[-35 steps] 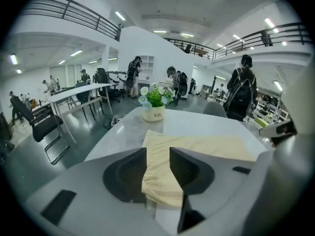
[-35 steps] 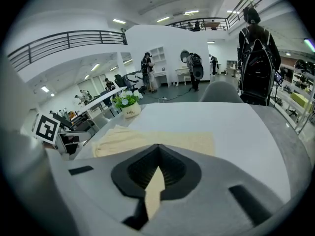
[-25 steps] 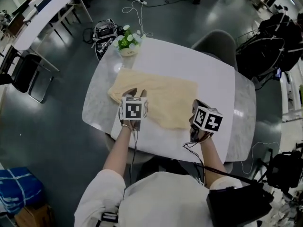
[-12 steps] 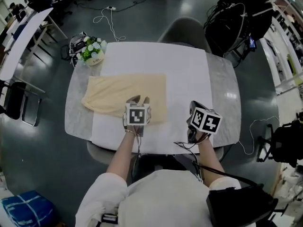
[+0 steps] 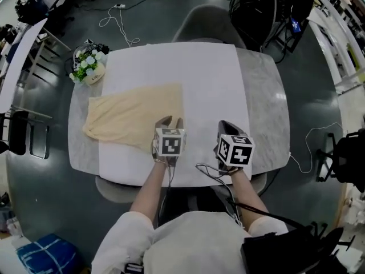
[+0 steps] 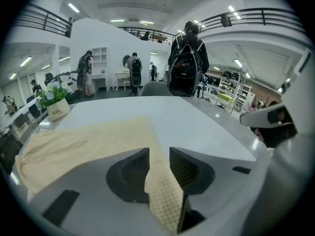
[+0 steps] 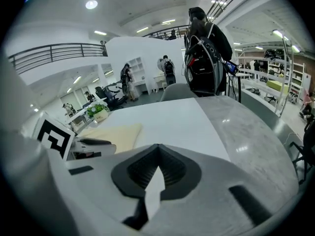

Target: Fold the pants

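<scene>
While my right tongs (image 7: 158,146) hang closed and empty above the near edge of the white table (image 5: 211,79), my left tongs (image 6: 159,166) pinch the near right corner of the cream pants (image 5: 131,116). The pants lie flat on the table's left half, just short of the flower pot (image 5: 88,72).

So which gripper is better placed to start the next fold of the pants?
Left: the left gripper grips the pants' near right corner; the right gripper is shut, empty, over bare table.

Pale yellow, waffle-textured pants (image 5: 131,119) lie flat on the left part of the table (image 5: 263,96), narrowing leftward.
</scene>
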A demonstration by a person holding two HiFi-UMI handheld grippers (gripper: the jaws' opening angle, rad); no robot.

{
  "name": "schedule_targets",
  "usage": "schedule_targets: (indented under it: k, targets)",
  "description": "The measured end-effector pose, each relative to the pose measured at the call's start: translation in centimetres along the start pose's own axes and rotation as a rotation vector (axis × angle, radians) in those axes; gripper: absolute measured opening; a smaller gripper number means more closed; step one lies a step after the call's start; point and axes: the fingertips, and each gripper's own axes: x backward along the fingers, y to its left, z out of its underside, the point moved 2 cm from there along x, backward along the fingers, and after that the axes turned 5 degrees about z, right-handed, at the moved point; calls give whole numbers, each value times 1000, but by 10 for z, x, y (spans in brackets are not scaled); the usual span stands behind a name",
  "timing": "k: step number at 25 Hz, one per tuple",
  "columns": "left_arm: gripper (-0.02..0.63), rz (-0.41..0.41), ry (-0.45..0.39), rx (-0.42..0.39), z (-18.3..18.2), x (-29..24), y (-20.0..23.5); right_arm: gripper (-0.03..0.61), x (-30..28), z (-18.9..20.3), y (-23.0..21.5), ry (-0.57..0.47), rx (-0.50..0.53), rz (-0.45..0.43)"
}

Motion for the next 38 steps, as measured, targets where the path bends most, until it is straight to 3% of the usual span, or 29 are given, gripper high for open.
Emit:
schedule_targets:
  k: [8, 20, 27, 38]
  targets:
    - [120, -30, 94, -61, 8, -48, -14, -8, -38, 15, -18, 45, -14, -50]
    - [120, -46, 194, -18, 13, -82, 3, -8, -78, 6, -27, 75, -33, -68]
    - [123, -61, 247, -38, 13, -89, 3, -8, -89, 7, -34, 89, -55, -73]
    - [67, -70, 256, -57, 13, -87, 10, -8, -91, 5, -35, 96, -71, -67]
